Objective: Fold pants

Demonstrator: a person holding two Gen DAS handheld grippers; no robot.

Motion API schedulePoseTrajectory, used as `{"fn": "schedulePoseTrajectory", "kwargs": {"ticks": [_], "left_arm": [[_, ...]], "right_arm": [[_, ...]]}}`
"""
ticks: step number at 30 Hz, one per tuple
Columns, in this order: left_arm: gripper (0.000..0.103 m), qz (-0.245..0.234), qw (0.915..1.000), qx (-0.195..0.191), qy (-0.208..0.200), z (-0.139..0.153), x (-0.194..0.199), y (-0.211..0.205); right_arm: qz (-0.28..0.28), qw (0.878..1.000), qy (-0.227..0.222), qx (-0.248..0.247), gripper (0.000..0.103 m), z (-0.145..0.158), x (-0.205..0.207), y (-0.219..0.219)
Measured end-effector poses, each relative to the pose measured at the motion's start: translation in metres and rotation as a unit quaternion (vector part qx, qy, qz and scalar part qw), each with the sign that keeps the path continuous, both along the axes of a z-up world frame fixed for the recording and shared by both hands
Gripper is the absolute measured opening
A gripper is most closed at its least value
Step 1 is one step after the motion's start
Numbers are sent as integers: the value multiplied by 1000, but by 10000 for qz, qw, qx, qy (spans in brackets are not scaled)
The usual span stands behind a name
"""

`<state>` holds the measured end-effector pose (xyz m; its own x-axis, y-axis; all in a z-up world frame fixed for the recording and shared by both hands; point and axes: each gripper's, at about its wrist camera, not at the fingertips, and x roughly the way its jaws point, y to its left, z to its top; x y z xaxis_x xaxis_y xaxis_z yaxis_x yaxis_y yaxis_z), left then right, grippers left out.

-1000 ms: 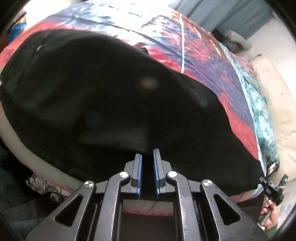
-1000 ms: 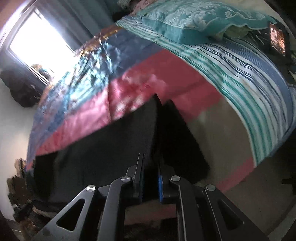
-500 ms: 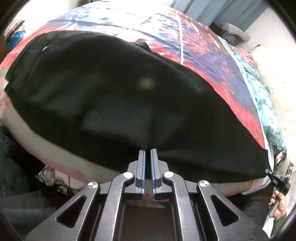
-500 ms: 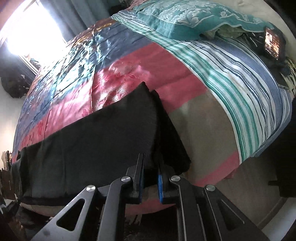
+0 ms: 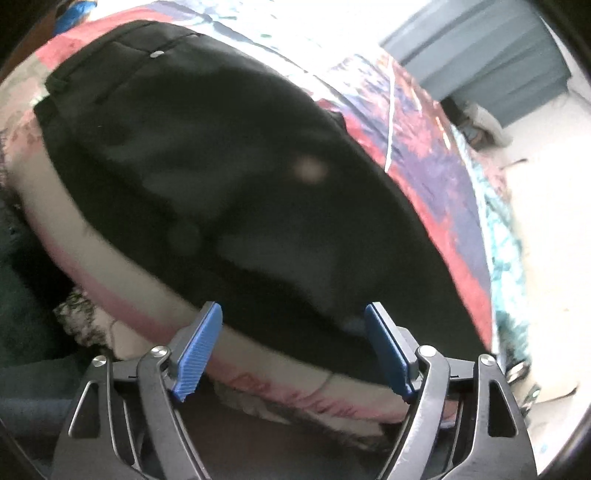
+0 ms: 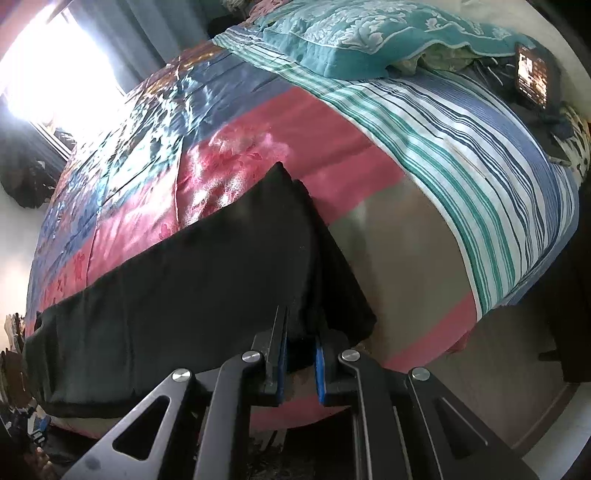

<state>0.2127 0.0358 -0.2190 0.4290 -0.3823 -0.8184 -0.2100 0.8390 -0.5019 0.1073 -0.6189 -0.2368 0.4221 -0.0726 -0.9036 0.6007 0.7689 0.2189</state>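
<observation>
Black pants (image 5: 229,177) lie flat along the near edge of a bed, waistband at the far left in the left wrist view. My left gripper (image 5: 293,350) is open, its blue pads apart at the pants' near edge, holding nothing. In the right wrist view the pants (image 6: 192,288) stretch to the left, with the leg cuffs near my right gripper (image 6: 300,354). The right gripper is shut on the black cloth at the cuff end, close to the bed's edge.
The bed has a shiny red, blue and pink quilt (image 6: 155,155), a striped sheet (image 6: 461,155) and a teal pillow (image 6: 351,33). A lit phone (image 6: 532,74) lies at the far right. A bright window (image 6: 48,70) is at the left. Clutter lies on the floor (image 5: 81,317).
My left gripper was shut on the pants' near edge and has opened wide, letting the cloth go. My right gripper stays shut on the cuff end.
</observation>
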Motion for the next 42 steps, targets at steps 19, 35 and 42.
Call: {"fn": "schedulePoseTrajectory", "kwargs": {"ticks": [19, 35, 42], "left_arm": [[8, 509, 9969, -599, 25, -9, 20, 23], [52, -100, 9953, 860, 424, 12, -21, 12], [84, -715, 9730, 1932, -1045, 77, -3, 1]], "right_arm": [[-138, 9995, -245, 129, 12, 4, -6, -1], [-151, 9998, 34, -125, 62, 9, -12, -1], [-306, 9932, -392, -1051, 77, 52, -33, 23]]}}
